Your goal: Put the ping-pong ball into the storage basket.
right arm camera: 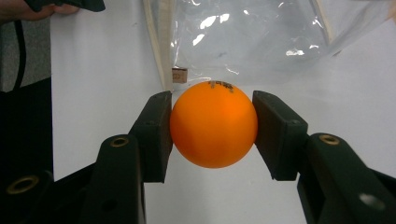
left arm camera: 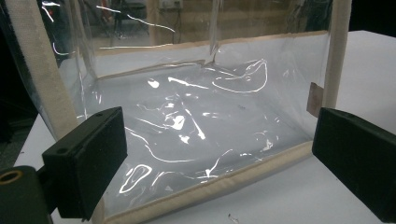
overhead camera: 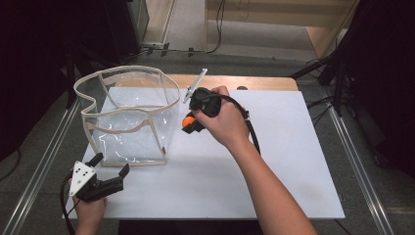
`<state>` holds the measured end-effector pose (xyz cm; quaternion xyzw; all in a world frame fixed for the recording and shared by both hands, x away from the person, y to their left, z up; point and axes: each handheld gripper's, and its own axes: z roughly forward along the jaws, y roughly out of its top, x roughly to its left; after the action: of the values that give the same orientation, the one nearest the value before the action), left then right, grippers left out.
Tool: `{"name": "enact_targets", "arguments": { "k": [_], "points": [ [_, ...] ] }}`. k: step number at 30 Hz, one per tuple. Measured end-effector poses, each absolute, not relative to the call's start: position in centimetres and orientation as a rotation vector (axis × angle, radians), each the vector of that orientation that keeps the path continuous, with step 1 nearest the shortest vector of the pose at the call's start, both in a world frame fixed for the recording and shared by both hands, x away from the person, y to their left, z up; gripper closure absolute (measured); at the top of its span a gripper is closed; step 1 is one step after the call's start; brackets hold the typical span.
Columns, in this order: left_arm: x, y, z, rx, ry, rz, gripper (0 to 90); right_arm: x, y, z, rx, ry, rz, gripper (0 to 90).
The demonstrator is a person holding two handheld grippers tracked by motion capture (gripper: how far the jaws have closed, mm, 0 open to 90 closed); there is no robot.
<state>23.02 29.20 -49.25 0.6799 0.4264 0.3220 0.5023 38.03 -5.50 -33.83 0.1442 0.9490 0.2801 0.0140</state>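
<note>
Down at the near edge of the white table point(overhead camera: 274, 196), the left gripper point(overhead camera: 108, 171) waits low with its jaws spread wide apart and nothing between them, pointed at the near wall of the clear bag point(overhead camera: 129, 117); in the left gripper view the bag point(left arm camera: 196, 116) stands just ahead of the two black pads, its cream-trimmed bottom edge almost level with them, but not touched as far as I can tell. A little farther up the table, the right gripper point(overhead camera: 188, 123) has the orange ball point(overhead camera: 187, 121) pinched firmly between its jaws, and the right gripper view makes that plain: the ball point(right arm camera: 213, 124) sits squarely between the two pads, pressed on both sides, some dark print on its top. It hangs just beside the bag's right-hand wall, outside it and, by my reading, below the rim. Beyond that, the bag stands upright and open-mouthed with its cream rim point(overhead camera: 122, 71) holding its shape (the inside looks empty through the plastic, glare and all). So the pick-up looks done and the grip sound; what remains, I judge, is lifting the ball over that rim, letting it go inside, and perhaps steadying the bag with the idle left gripper.
</note>
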Motion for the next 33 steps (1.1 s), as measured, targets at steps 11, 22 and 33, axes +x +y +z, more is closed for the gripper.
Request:
{"name": "enact_targets", "arguments": {
  "k": [11, 22, 33],
  "points": [
    [23.0, 29.2, -49.2, 1.637, 1.028, 0.775, 3.7, 38.4, -4.8, -32.8, 0.428, 2.952, 0.870, 48.3],
    [23.0, 29.2, -49.2, 1.636, 1.029, 0.775, 3.7, 38.8, -4.6, -31.8, 0.418, 2.952, 0.874, 48.3],
    [23.0, 29.3, -49.2, 1.635, 1.028, 0.774, 3.7, 39.3, -4.5, -30.9, 0.415, 2.952, 0.877, 48.3]
  ]
}}
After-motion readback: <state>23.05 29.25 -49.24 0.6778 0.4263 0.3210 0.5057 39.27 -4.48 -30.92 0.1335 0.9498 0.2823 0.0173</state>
